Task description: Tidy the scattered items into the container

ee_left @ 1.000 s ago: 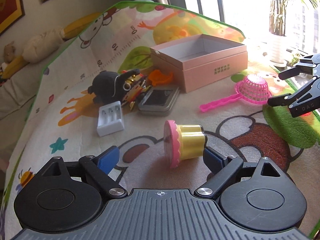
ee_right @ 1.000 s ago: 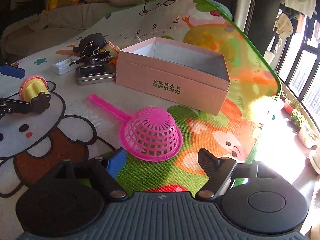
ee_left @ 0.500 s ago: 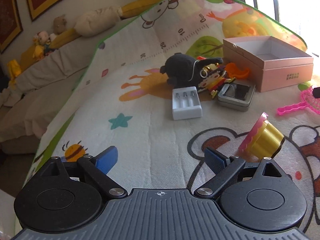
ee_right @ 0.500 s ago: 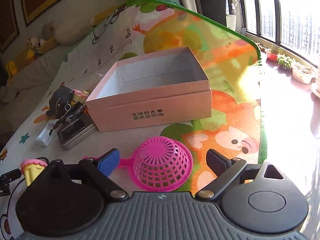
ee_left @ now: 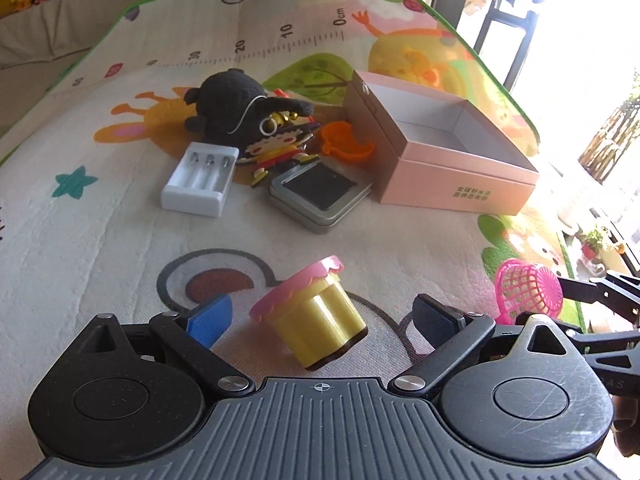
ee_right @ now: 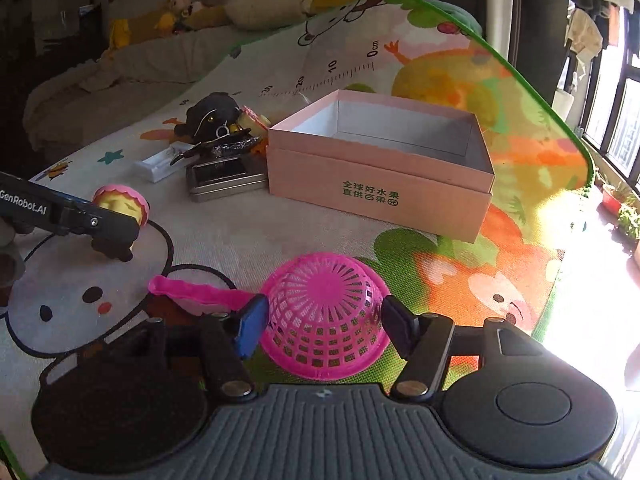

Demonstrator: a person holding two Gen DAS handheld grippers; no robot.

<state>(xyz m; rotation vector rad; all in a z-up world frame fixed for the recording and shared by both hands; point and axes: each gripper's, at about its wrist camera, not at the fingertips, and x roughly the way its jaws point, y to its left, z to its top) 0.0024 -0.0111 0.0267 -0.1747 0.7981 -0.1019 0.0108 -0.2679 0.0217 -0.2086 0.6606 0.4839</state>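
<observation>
A yellow toy cup with a pink scalloped lid [ee_left: 312, 316] lies on its side on the play mat. My left gripper [ee_left: 322, 320] straddles it, jaws opening, and neither pad touches it. The pink strainer [ee_right: 324, 312] sits upside down on the mat between the fingers of my right gripper [ee_right: 324, 330]. Those jaws are closing, and both pads touch the basket's sides. The strainer's handle [ee_right: 192, 292] sticks out to the left. The pink open box [ee_right: 372, 184] stands behind it with nothing visible inside.
Left of the box [ee_left: 452, 176] lie a metal tin [ee_left: 320, 196], a white battery holder [ee_left: 200, 180], a black plush [ee_left: 236, 108], a doll keychain [ee_left: 280, 150] and an orange piece [ee_left: 344, 144]. Bedding and soft toys border the mat's far side.
The left gripper swung away to the left and came back, so the cup lies between its fingers again. The right gripper's jaws narrowed onto the strainer's basket.
</observation>
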